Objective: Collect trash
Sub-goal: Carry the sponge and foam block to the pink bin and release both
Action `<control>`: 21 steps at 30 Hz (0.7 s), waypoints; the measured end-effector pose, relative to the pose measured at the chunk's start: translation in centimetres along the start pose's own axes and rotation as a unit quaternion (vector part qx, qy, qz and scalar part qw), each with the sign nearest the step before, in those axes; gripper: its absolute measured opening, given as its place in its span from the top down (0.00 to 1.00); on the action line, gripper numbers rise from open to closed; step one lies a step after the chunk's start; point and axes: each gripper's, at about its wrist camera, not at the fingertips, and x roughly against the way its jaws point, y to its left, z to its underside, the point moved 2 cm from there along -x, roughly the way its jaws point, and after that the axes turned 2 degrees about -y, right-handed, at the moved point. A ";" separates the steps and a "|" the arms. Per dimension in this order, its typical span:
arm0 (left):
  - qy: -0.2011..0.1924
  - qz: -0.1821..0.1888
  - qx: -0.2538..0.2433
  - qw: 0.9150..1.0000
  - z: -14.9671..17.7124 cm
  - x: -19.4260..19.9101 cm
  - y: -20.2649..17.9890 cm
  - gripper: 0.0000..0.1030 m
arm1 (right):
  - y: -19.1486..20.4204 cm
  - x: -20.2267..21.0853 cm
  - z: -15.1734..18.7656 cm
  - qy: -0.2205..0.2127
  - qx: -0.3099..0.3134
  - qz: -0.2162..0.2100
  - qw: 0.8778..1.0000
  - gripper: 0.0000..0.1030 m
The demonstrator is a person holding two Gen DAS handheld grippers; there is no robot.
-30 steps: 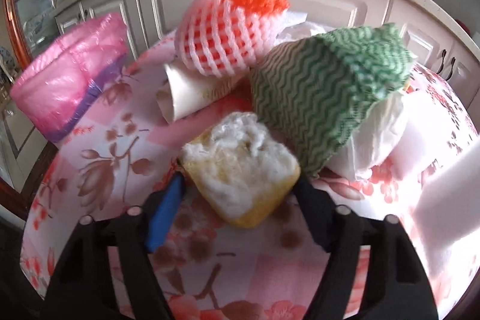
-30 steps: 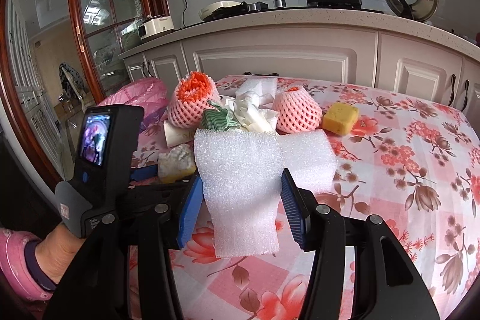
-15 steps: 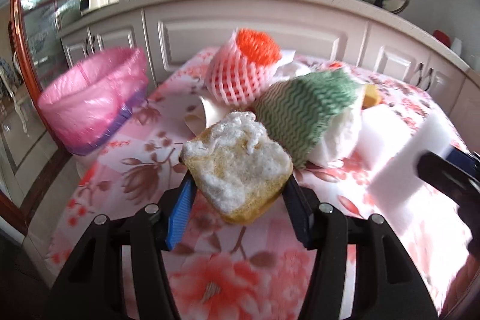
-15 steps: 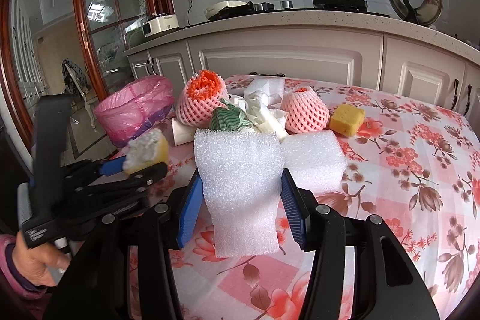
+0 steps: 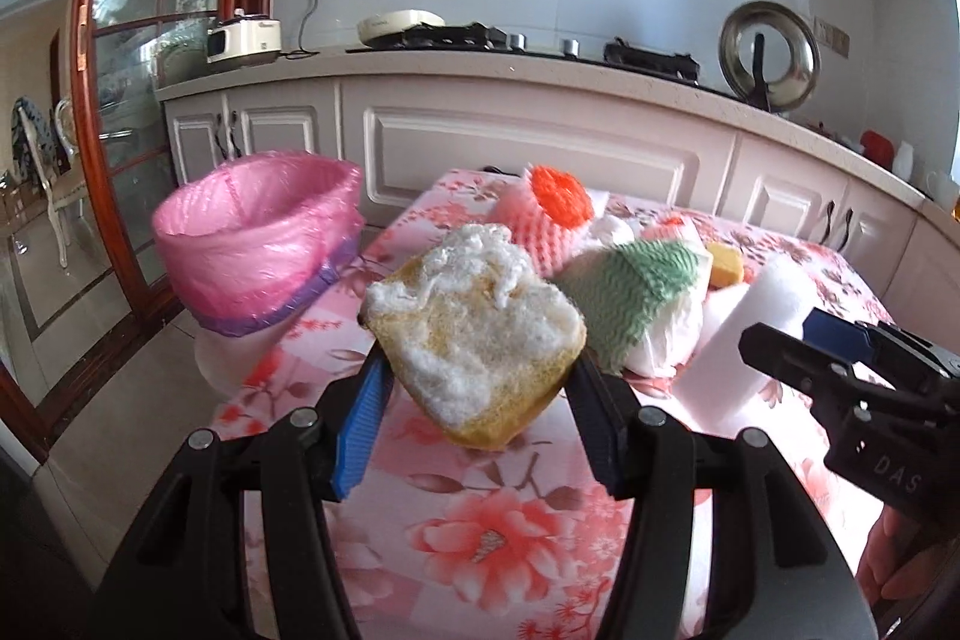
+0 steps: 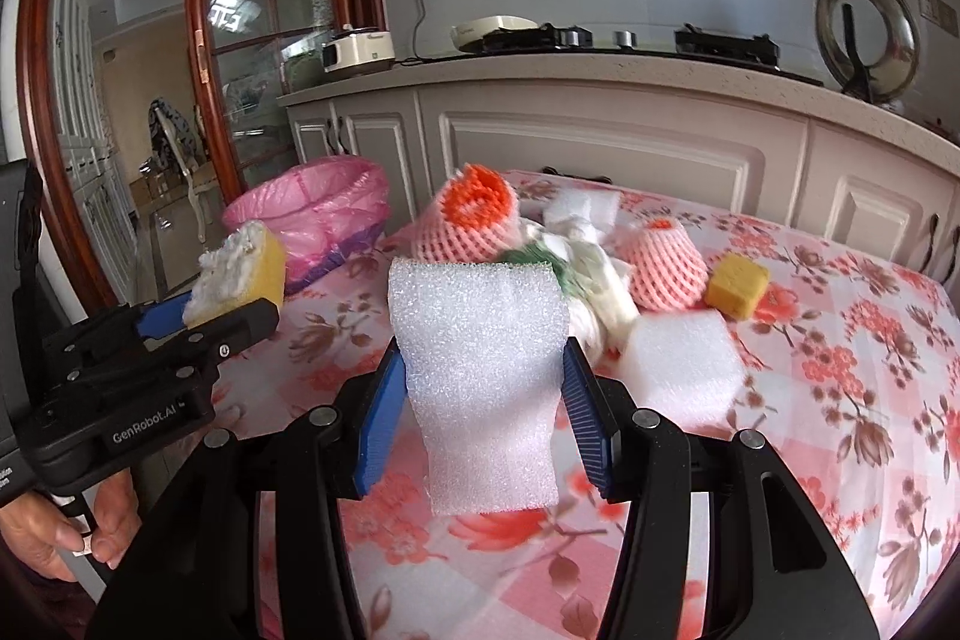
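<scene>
Trash is in both tools: the left tool is clenched on a worn yellow sponge with a frayed white top, held up clear of the table, and the right tool grips an upright sheet of white packing foam that stands between its blue pads.

More trash lies in a heap toward the table's far edge: a pink foam fruit net with an orange core, a second, smaller net, a green-and-white wavy-patterned cloth resting on crumpled white tissue, a small yellow sponge cube just beside the smaller net, and a white foam block nearer the right tool.

Off the table's far left corner stands a bin lined with a pink bag, its mouth open.

A floral pink cloth covers the table. A person's hand holds the left tool's grip.
</scene>
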 end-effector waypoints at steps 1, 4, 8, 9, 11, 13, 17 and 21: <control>-0.005 -0.005 0.002 1.000 -0.2 0.3 0.5 0.46 | 0.4 -0.3 -0.4 -0.001 0.004 -0.004 1.000 0.52; -0.018 -0.023 0.010 1.000 -1.0 1.0 2.3 0.46 | 1.9 -1.4 -1.8 -0.007 0.019 -0.018 1.000 0.52; -0.033 -0.051 0.018 0.998 -2.4 1.3 4.7 0.46 | 4.1 -3.3 -4.2 -0.025 0.038 -0.034 0.998 0.52; -0.036 -0.058 0.018 0.997 -2.7 1.3 5.4 0.46 | 4.6 -3.7 -4.9 -0.029 0.043 -0.037 0.998 0.52; -0.043 -0.072 0.020 0.996 -3.6 1.1 6.8 0.46 | 5.5 -4.8 -6.2 -0.034 0.048 -0.048 0.997 0.52; -0.046 -0.083 0.017 0.995 -4.5 0.5 8.1 0.46 | 6.3 -5.9 -7.4 -0.038 0.052 -0.061 0.996 0.52; -0.040 -0.088 0.019 0.995 -6.6 -1.9 11.2 0.46 | 7.8 -9.0 -10.2 -0.033 0.053 -0.089 0.994 0.52; -0.032 -0.099 0.040 0.994 -8.4 -4.5 15.2 0.46 | 9.3 -12.4 -13.2 -0.024 0.045 -0.114 0.992 0.52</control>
